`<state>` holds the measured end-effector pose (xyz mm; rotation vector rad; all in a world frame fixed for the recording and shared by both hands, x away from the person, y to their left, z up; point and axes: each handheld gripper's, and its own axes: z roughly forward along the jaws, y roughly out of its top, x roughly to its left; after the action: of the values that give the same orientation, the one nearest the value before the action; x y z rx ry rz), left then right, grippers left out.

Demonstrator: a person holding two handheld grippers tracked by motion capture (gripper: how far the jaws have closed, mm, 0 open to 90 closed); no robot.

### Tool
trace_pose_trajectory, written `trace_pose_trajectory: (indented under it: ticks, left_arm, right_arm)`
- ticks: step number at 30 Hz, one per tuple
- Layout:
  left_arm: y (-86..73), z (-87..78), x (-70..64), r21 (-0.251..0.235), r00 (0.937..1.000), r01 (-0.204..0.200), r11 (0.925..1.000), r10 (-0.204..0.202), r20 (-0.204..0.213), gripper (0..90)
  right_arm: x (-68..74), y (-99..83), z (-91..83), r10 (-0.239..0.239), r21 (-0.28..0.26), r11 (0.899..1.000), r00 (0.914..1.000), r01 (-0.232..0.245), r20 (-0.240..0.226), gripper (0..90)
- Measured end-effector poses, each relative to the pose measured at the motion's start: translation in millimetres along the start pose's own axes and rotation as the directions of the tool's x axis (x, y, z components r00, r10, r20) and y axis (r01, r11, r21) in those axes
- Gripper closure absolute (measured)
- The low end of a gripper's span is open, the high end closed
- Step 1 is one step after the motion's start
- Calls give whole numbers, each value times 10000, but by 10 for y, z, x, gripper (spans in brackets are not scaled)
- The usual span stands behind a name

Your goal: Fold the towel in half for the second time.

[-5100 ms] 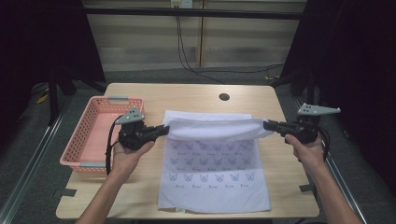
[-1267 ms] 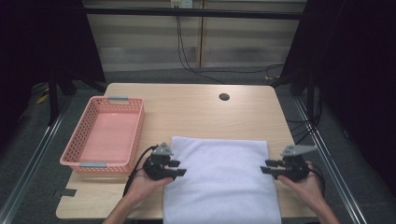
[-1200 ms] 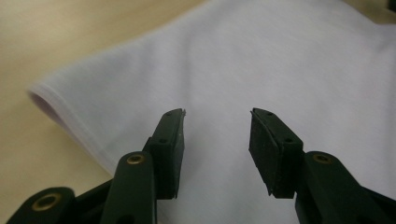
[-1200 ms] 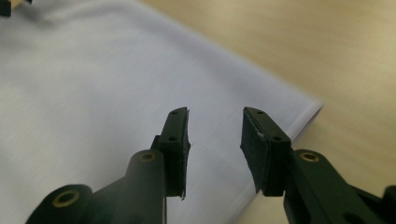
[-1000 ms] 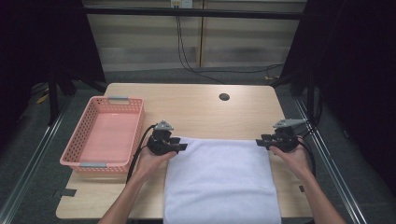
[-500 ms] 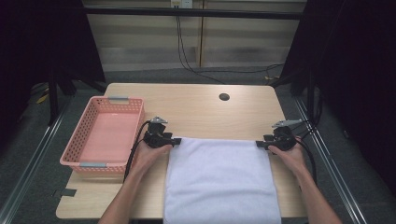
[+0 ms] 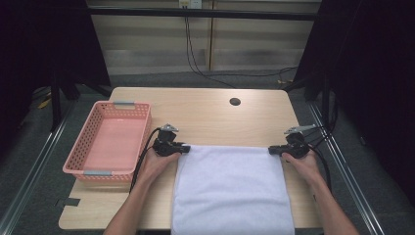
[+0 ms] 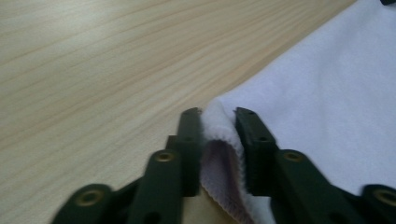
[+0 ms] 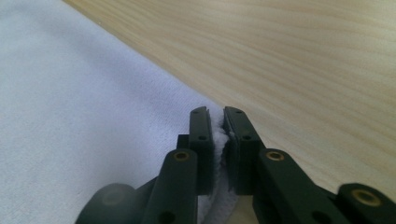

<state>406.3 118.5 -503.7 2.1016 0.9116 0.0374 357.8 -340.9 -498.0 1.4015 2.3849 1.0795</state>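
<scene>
1. High view: both grippers are sitting slightly farther up the table [image 7: 205, 105] than half a second ago; the left gripper [image 7: 182, 147] and right gripper [image 7: 272, 151] are holding the far corners of the white towel [image 7: 232, 188], which is lying flat beside the pink basket [image 7: 110, 142].
2. Left gripper view: the jaws are pinching a folded towel corner [image 8: 219, 140], its edge bunching between them.
3. Right gripper view: the jaws are clamping narrowly on the opposite corner [image 9: 218, 130].
</scene>
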Motion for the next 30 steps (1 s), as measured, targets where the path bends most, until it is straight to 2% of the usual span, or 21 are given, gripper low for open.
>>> trace_pose_trajectory:
  ticks: [1, 2, 3, 5, 6, 7, 8, 10, 11, 14, 16, 18, 21, 22, 23, 25, 30]
  left_arm:
    - [10, -21, -10, -104, 10000, -13, 9999, 13, 35, 815]
    - [43, -85, -30, -414, 10000, 15, 9991, -13, 42, 841]
    - [43, -85, -30, -414, 10000, 15, 9991, -13, 42, 844]
    - [82, -177, -44, -742, 10000, -75, 9972, 73, -22, 846]
    - [103, -218, -50, -884, 10000, -21, 9961, 23, 19, 848]
    - [157, -306, -52, -1057, 9999, -137, 9943, 136, -14, 848]
    - [157, -306, -52, -1057, 9999, -137, 9943, 136, -14, 848]
    - [212, -395, -38, -1268, 9998, -209, 9917, 205, -44, 848]
    - [241, -440, -26, -1450, 9999, -123, 9894, 116, -56, 848]
    - [300, -505, -1, -1692, 9999, -102, 9855, 95, -53, 848]
    - [329, -513, 24, -1835, 10000, -18, 9830, 18, 1, 848]
    - [372, -511, 28, -1800, 9998, -9, 9837, -31, -221, 847]
    - [477, -522, -26, -1891, 9994, -254, 9816, 208, -263, 847]
    - [542, -540, -33, -1947, 9987, -392, 9801, 319, -403, 847]
    - [542, -540, -33, -1947, 9987, -392, 9801, 319, -403, 847]
    - [595, -570, 7, -2126, 9994, -272, 9768, 217, -283, 847]
    - [727, -579, 59, -2203, 9986, -293, 9750, 187, -505, 847]
  right_arm:
    - [1, 9, -20, 39, -126, 9999, 10000, -39, -20, 841]
    - [-8, 34, -86, 130, -475, 9988, 9999, -133, -54, 848]
    - [-12, 51, -121, 177, -676, 9975, 9998, -180, -49, 850]
    - [-16, 71, -156, 198, -845, 9962, 9998, -203, -69, 851]
    - [-21, 93, -189, 239, -1049, 9942, 9996, -254, -160, 853]
    - [-13, 149, -247, 269, -1409, 9896, 9994, -296, -209, 853]
    - [-13, 149, -247, 269, -1409, 9896, 9994, -296, -209, 853]
    - [-9, 220, -295, 213, -1750, 9843, 9995, -250, -233, 853]
    - [-7, 258, -321, 190, -1914, 9812, 9995, -237, -263, 854]
    - [-7, 414, -397, 89, -2371, 9714, 9995, -159, -307, 853]
    - [-9, 451, -409, 53, -2459, 9692, 9995, -128, -312, 853]
    - [-21, 509, -425, 45, -2571, 9663, 9995, -123, -311, 853]
    - [-98, 601, -425, 213, -2674, 9632, 9995, -268, -231, 853]
    - [-119, 621, -426, 254, -2710, 9621, 9995, -290, -169, 853]
    - [-134, 640, -431, 313, -2760, 9606, 9994, -338, -133, 853]
    - [-146, 659, -441, 390, -2793, 9593, 9991, -420, -162, 853]
    - [-197, 805, -473, 418, -2871, 9570, 9991, -415, -52, 856]
